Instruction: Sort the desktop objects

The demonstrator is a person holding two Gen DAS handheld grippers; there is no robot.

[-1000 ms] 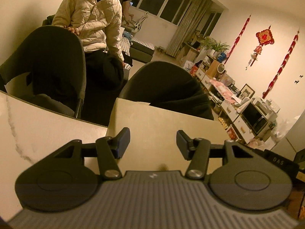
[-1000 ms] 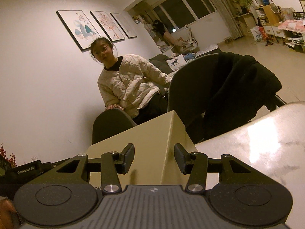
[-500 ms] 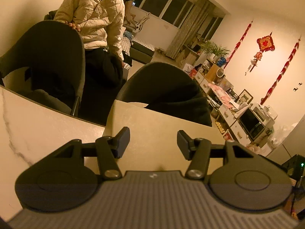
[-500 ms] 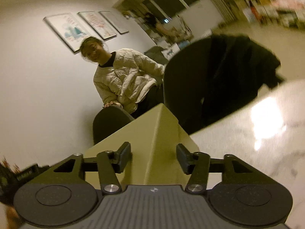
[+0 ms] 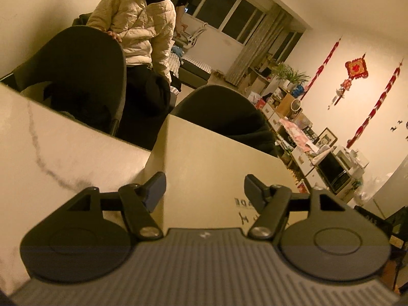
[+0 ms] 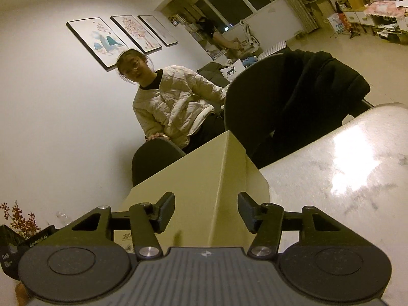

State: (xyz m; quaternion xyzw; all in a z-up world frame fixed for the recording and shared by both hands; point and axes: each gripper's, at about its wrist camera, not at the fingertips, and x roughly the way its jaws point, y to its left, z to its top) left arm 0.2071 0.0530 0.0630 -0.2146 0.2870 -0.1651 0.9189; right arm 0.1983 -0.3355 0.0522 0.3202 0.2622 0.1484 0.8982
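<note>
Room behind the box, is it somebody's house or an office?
Most likely a home's living and dining room: framed pictures hang on the wall, red festive ornaments decorate another wall, and a marble-look dining table holds the cardboard box, with dark chairs around it.

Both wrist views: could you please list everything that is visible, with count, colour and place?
cardboard box: one, tan, on the table directly ahead of both grippers
table: one, white marble with grey veins, under the box
chairs: two, dark, at the far side of the table; a black garment hangs over one
seated person: one, cream quilted jacket, behind the chairs, hand on a chair back
framed pictures: three, on the white wall
red hanging decorations: three, on the far wall
left gripper: black, jaws just opened further, nothing between them
right gripper: black, jaws open astride the box corner, pads clear
</note>
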